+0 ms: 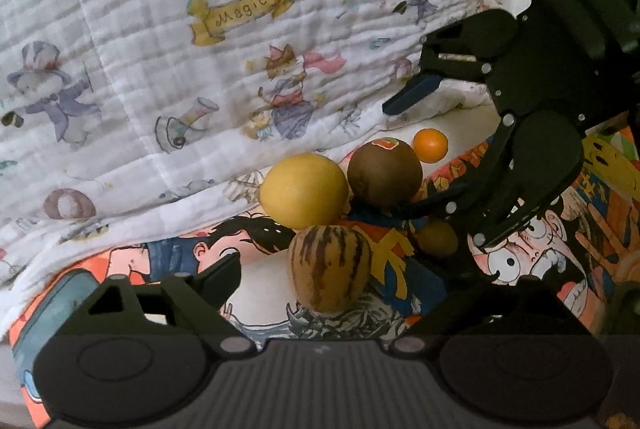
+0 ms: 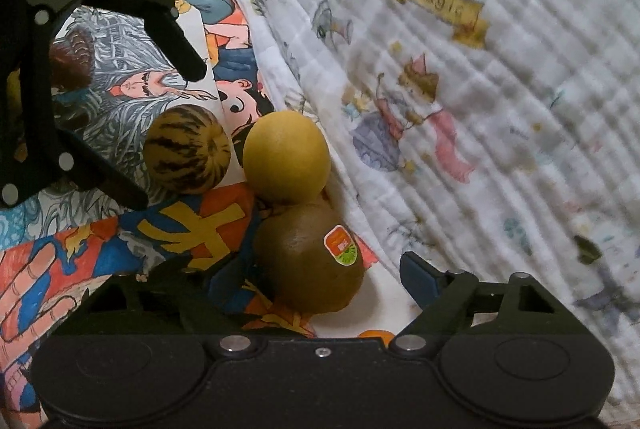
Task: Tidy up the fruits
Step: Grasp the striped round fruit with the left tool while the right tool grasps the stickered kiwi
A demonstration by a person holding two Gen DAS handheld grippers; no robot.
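Both hand-held grippers, left [image 1: 316, 269] and right [image 2: 296, 269], are held open over a striped oval melon [image 1: 330, 267] and a brown stickered kiwi [image 2: 310, 257], neither gripped.

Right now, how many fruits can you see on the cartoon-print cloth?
5: round yellow citrus beside brown stickered kiwi, striped oval melon-like fruit nearest, small orange behind, small brown fruit partly hidden. More may be hidden.
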